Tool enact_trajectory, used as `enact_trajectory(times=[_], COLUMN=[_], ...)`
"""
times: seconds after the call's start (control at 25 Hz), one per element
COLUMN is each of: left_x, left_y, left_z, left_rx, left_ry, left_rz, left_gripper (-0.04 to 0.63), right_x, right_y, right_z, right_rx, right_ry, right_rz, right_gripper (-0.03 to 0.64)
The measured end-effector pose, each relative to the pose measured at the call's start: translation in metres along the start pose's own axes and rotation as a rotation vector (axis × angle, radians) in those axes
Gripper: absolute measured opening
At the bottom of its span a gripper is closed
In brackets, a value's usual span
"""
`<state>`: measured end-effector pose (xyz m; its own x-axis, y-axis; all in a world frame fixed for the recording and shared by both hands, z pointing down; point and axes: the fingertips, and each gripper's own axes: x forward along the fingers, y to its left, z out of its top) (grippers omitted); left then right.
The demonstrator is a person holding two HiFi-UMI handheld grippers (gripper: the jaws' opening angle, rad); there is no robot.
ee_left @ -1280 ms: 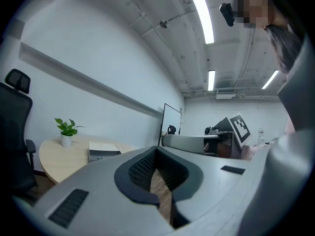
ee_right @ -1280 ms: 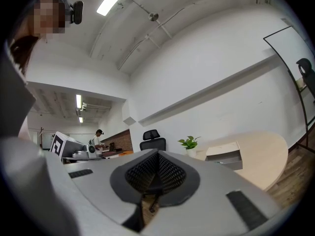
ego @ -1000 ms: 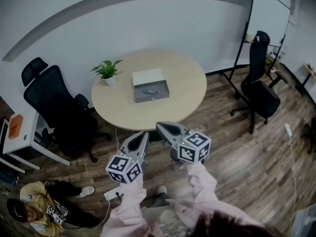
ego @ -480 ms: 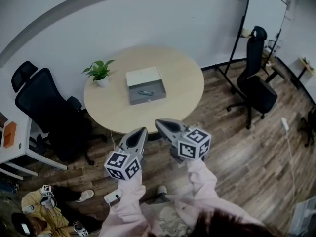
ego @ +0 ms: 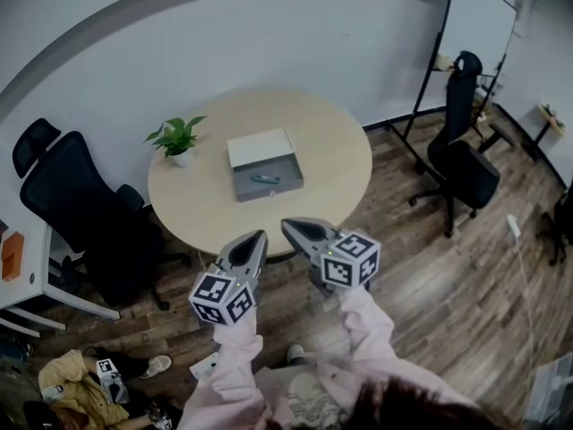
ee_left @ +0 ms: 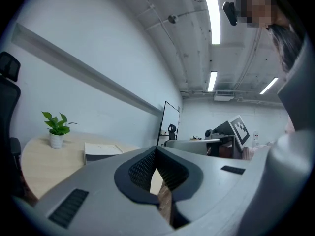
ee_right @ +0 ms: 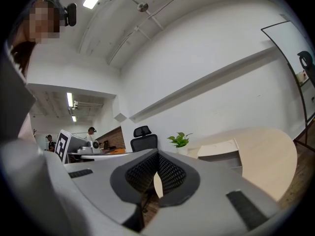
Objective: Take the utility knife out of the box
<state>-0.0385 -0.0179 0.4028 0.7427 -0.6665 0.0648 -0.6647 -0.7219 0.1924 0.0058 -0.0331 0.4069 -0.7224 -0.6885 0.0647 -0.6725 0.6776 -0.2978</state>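
Left gripper [ego: 260,236] and right gripper [ego: 286,225] — closed, empty — face the box [ego: 285,170].

The box [ego: 265,164] is sitting on the round table [ego: 336,182], with the utility knife [ego: 264,179] lying inside it. The potted plant [ego: 176,140] is standing on the table, left of the box. One office chair [ego: 76,209] is standing left of the table, and a second chair [ego: 466,155] is standing right of it.
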Motion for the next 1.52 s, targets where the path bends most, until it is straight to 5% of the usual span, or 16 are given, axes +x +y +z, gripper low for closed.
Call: enact_trajectory(times=[1.04,1.52], left_x=[0.003,0.058], left_y=[0.058,0.088], left_z=[-0.010,-0.009], left_rx=[-0.032,-0.042], left_ry=[0.027,0.046], left_rz=[-0.001,0.002], left_gripper=[0.006,0.006], right_x=[0.055,0.085], right_y=[-0.020,-0.072], right_z=[-0.013,-0.001], right_rx=[0.021,0.018], right_ry=[0.044,0.066], right_rz=[-0.028,-0.013], right_gripper=[-0.002,-0.002])
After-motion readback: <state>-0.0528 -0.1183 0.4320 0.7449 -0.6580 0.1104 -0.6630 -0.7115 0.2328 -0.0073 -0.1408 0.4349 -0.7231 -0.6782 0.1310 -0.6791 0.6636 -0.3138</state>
